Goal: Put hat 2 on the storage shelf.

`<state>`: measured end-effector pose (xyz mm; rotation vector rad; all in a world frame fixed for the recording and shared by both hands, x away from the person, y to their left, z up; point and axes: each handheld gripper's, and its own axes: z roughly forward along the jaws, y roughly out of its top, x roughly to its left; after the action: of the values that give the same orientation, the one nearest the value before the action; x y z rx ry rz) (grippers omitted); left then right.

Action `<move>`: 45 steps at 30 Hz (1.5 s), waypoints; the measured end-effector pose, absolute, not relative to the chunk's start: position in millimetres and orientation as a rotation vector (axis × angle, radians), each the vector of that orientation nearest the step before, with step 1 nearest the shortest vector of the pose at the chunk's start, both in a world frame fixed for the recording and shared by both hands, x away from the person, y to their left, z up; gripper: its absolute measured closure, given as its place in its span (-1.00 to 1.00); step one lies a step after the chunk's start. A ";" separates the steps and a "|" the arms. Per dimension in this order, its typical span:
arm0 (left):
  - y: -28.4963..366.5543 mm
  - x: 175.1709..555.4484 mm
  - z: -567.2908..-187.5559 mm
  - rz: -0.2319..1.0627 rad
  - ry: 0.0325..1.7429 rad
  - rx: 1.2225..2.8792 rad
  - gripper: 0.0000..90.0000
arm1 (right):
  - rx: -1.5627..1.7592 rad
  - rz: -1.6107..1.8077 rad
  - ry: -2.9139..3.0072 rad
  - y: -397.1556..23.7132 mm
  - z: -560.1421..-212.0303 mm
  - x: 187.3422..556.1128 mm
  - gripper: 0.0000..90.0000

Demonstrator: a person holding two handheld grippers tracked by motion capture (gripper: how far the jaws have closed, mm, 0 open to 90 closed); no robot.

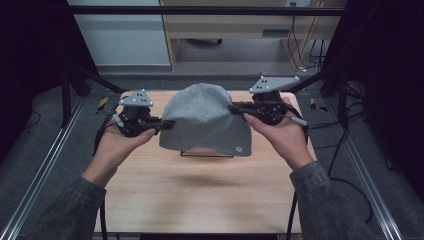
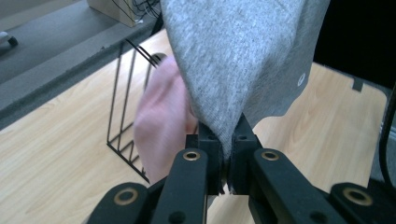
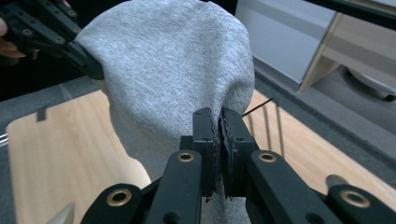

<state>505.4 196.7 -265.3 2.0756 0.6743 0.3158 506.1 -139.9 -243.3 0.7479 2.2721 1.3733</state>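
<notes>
A grey knit cloth [image 1: 205, 120] hangs in the air over the far half of the wooden table [image 1: 200, 195], stretched between both grippers. My left gripper [image 1: 167, 124] is shut on its left edge, and the fabric is pinched between the jaws [image 2: 224, 140]. My right gripper [image 1: 236, 107] is shut on the cloth's right edge, the grey fabric [image 3: 177, 79] rising from between its jaws. A small round white logo [image 1: 239, 148] sits near the cloth's lower right corner. Behind the cloth a pink fabric [image 2: 163, 121] hangs on a black wire rack [image 2: 123, 102].
The wire rack's base [image 1: 206, 155] stands on the table under the cloth. Black frame posts [image 1: 66, 95] flank the table's far corners. Cables trail down on the right [image 1: 345, 175]. A wooden cabinet [image 1: 235, 25] stands beyond the table.
</notes>
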 end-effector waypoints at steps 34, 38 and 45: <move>176.4 595.8 -207.5 0.518 0.725 1.947 0.92 | 0.914 1.449 2.047 -146.7 -214.6 609.0 0.91; 172.7 599.2 -202.8 0.544 0.712 1.962 0.92 | 0.921 1.445 2.037 -144.7 -207.1 616.8 0.91; 168.0 606.7 -213.9 0.574 0.716 1.990 0.92 | 0.948 1.418 2.039 -145.6 -214.2 627.7 0.91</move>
<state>606.7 168.0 -213.9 1.9895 0.7158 0.5743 627.7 -145.6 -214.2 0.9476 2.0391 1.4175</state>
